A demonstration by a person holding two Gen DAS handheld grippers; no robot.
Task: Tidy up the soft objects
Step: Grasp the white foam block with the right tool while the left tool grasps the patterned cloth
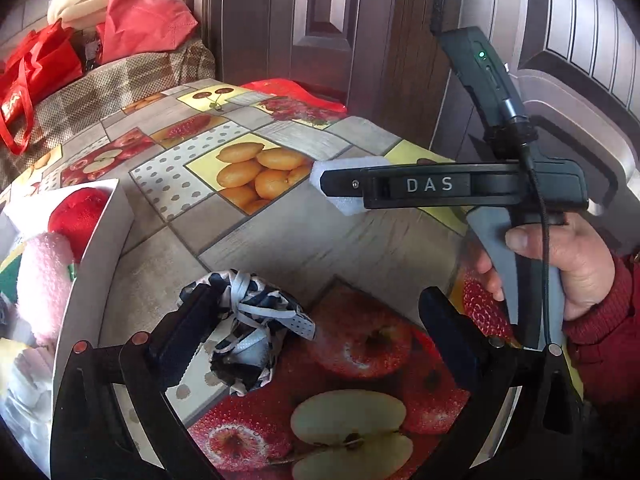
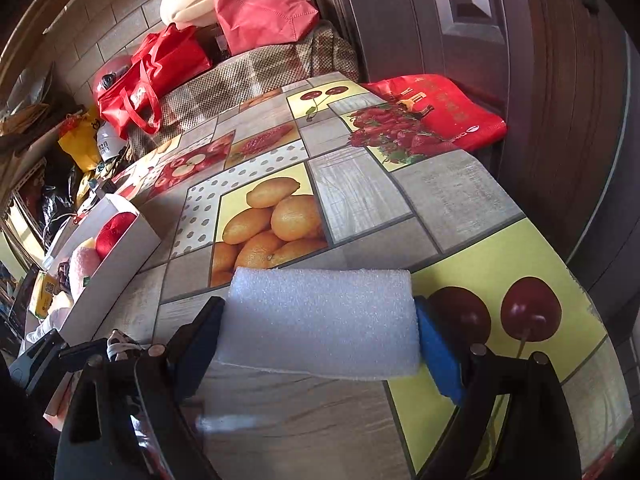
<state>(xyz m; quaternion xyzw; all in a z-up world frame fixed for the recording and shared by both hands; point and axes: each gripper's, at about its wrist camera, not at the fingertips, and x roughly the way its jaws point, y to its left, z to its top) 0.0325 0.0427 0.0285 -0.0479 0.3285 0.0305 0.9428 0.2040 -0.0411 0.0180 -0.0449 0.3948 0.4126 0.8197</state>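
My right gripper (image 2: 320, 328) is shut on a white foam block (image 2: 320, 320) and holds it above the fruit-print table (image 2: 460, 196). In the left wrist view the right gripper (image 1: 340, 188) is seen from the side with the foam block (image 1: 332, 172) at its tip. My left gripper (image 1: 316, 336) is open over the table, and a black-and-white cloth bundle (image 1: 248, 332) lies against its left finger (image 1: 188, 328). A white box (image 1: 96, 248) at the left holds a red plush (image 1: 78, 216) and a pink soft object (image 1: 42, 280). The box also shows in the right wrist view (image 2: 116, 256).
Red bags (image 2: 156, 72) and a cream cushion (image 2: 188, 4) are piled on a checked cover beyond the table's far edge. A flat red bag (image 2: 448, 112) lies at the far right corner. A dark wooden door (image 1: 340, 20) stands behind the table.
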